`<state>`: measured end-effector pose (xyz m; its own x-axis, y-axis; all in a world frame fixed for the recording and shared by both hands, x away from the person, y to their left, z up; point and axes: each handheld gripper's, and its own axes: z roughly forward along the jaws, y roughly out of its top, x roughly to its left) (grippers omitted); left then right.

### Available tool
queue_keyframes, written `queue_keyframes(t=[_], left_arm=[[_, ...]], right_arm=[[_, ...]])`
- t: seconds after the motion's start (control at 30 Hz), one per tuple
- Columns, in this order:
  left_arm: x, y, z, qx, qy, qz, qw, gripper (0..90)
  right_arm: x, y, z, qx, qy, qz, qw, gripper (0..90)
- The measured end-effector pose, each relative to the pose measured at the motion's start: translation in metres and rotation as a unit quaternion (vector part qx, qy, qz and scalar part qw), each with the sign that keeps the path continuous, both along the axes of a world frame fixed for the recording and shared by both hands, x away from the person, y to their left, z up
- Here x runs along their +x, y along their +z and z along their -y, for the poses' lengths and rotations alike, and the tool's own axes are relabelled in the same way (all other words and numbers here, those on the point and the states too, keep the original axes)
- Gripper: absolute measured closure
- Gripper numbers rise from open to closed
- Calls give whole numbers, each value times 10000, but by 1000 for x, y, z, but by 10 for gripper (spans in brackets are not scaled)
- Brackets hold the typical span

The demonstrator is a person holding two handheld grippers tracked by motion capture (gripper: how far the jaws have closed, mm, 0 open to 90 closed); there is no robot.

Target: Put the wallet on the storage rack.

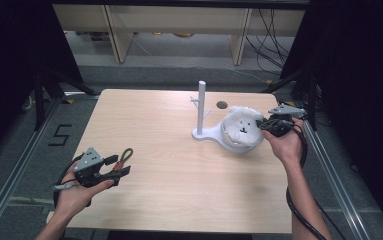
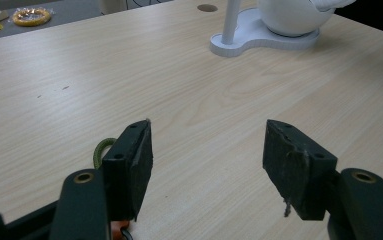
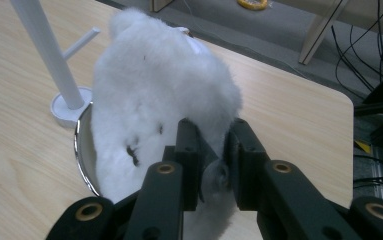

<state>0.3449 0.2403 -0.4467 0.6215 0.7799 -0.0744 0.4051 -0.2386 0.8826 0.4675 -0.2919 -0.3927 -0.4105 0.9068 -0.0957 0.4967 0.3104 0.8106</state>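
A white fluffy toy (image 1: 241,125) with a small dark face rests in a shiny white bowl (image 1: 236,146) at the table's right side. My right gripper (image 1: 263,125) is shut on the toy's edge; in the right gripper view the jaws (image 3: 215,130) pinch a tuft of its fur (image 3: 154,85) above the bowl's rim (image 3: 81,145). The bowl sits on the base of a white stand with an upright pole (image 1: 201,107). My left gripper (image 1: 121,167) rests open at the table's near left, holding nothing (image 2: 209,150). An olive cord loop (image 1: 125,156) lies just beside its left jaw (image 2: 101,149).
The light wooden table (image 1: 179,190) has a small round hole (image 1: 222,105) behind the stand. Metal rails run along both sides of the table. An orange ring (image 2: 31,16) lies on the floor beyond the far edge, and cables hang at the back right.
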Motion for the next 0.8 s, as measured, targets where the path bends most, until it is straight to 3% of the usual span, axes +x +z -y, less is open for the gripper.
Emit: queue_keyframes(t=[0.03, 0.13, 0.17, 0.3, 0.67, 0.8], left_arm=[[0, -1, 1, -24, -11, -2, 10000, 362], [1, -2, 2, -42, -12, -5, 10000, 360], [1, -2, 2, -12, -3, -26, 10000, 360], [1, -2, 2, 6, -15, -50, 10000, 353], [3, -3, 2, 79, 1, -72, 9999, 333], [2, -3, 4, 89, -10, -102, 9999, 325]], right_arm=[[2, -2, -1, -143, -6, 4, 9999, 778], [4, -4, -1, -207, 23, -4, 9998, 777], [6, -6, 0, -372, 46, 22, 9993, 776], [7, -8, 0, -419, 23, 57, 9991, 764], [5, -12, -2, -151, -227, -27, 9996, 626], [4, -13, -4, 65, -346, -89, 9993, 586]])
